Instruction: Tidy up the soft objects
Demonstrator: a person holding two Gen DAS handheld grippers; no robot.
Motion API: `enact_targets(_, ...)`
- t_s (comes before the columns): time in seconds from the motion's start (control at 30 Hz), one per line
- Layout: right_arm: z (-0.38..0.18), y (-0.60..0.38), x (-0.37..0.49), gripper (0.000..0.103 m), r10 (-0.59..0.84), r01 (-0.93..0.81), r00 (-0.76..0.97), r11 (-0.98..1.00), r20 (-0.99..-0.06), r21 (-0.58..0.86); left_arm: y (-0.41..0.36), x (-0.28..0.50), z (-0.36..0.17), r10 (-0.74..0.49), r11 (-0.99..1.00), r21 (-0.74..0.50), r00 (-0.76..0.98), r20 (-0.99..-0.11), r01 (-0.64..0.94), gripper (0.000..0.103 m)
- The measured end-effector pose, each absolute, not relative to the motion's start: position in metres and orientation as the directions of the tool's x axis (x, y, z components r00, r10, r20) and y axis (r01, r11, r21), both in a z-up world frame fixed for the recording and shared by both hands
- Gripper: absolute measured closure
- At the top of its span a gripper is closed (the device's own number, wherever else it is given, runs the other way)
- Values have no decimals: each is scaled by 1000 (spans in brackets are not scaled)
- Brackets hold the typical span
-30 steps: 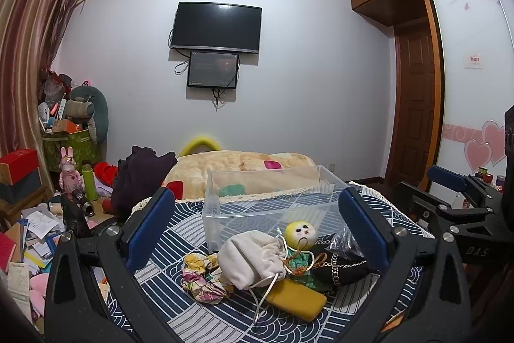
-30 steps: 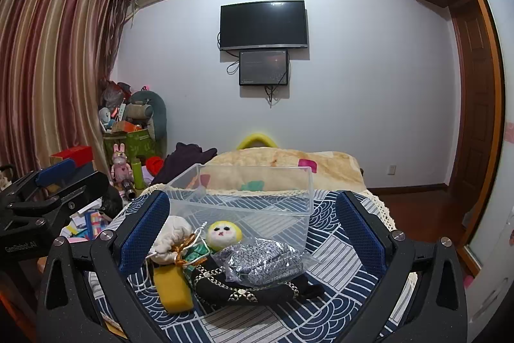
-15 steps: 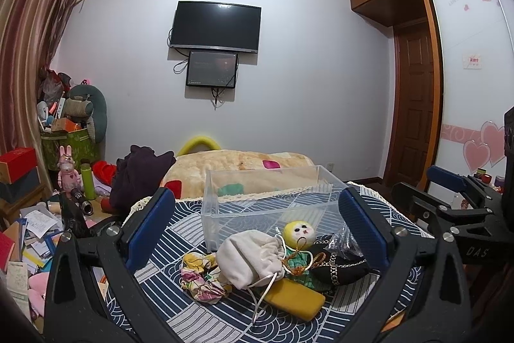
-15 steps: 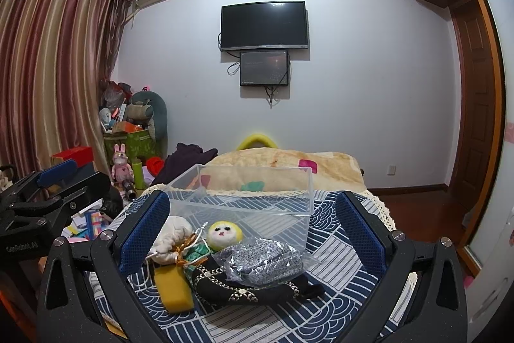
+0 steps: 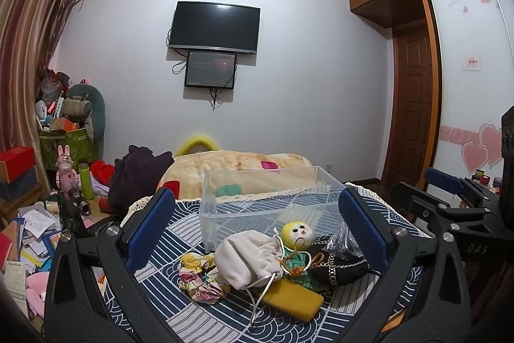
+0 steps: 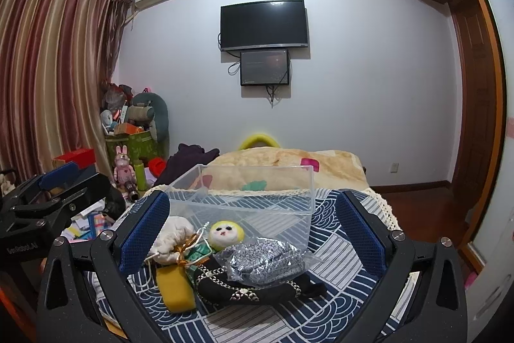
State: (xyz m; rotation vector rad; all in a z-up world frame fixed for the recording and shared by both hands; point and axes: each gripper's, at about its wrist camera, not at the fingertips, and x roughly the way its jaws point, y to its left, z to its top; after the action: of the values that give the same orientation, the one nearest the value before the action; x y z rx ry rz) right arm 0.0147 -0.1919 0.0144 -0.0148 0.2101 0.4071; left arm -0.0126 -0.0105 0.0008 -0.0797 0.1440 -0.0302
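Observation:
A pile of soft things lies on a blue patterned cloth in front of a clear plastic bin point(image 5: 266, 201) point(image 6: 253, 198). It holds a white drawstring pouch point(image 5: 247, 257) point(image 6: 172, 241), a yellow-headed doll point(image 5: 297, 235) point(image 6: 226, 233), a yellow sponge point(image 5: 294, 299) point(image 6: 176, 286), a floral scrunchie point(image 5: 199, 278), a black embroidered piece point(image 5: 340, 267) point(image 6: 250, 290) and a bagged grey fabric point(image 6: 265, 259). My left gripper point(image 5: 255, 243) is open and empty above the pile. My right gripper point(image 6: 252, 241) is open and empty above it too.
The cloth-covered table point(image 5: 180, 314) has a lace edge. A bed with a beige blanket point(image 5: 237, 166) lies behind the bin. Clutter, a pink rabbit toy point(image 5: 66, 169) and boxes fill the floor at the left. A wooden door point(image 5: 411, 105) stands at the right.

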Motion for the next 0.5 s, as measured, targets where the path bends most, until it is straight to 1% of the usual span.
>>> enact_targets(0.13, 12, -196, 20, 0, 397, -395, 891, 917, -220, 57, -9, -6, -3, -43, 996, -90, 985, -165, 29, 0)
enact_targets(0.17, 11, -196, 22, 1, 398, -394, 889, 917, -226, 62, -8, -3, -4, -51, 995, -94, 983, -177, 35, 0)
enact_targets(0.23, 8, -198, 27, 8, 388, -383, 890, 921, -239, 70, -4, 1, -7, -55, 994, -105, 980, -191, 35, 1)
enact_targets(0.27, 6, -198, 29, 15, 389, -383, 887, 921, -248, 72, -3, 3, -8, -60, 993, -110, 978, -199, 38, 6)
enact_targets(0.3, 4, -198, 32, 20, 390, -384, 882, 920, -263, 75, -2, 6, -9, -66, 993, -113, 975, -210, 43, 17)
enact_targets(0.33, 2, -198, 34, 22, 390, -384, 878, 920, -276, 79, -1, 8, -10, -72, 992, -114, 973, -221, 47, 23)
enact_targets(0.37, 1, -197, 37, 25, 391, -384, 874, 919, -288, 83, 0, 12, -12, -77, 992, -116, 968, -241, 50, 26)
enact_targets(0.4, -3, -197, 40, 27, 397, -389, 866, 917, -304, 90, 1, 15, -15, -79, 992, -119, 963, -256, 50, 26)
enact_targets(0.5, -10, -196, 44, 28, 402, -394, 853, 914, -332, 96, 6, 25, -23, -80, 990, -133, 954, -290, 42, 26)
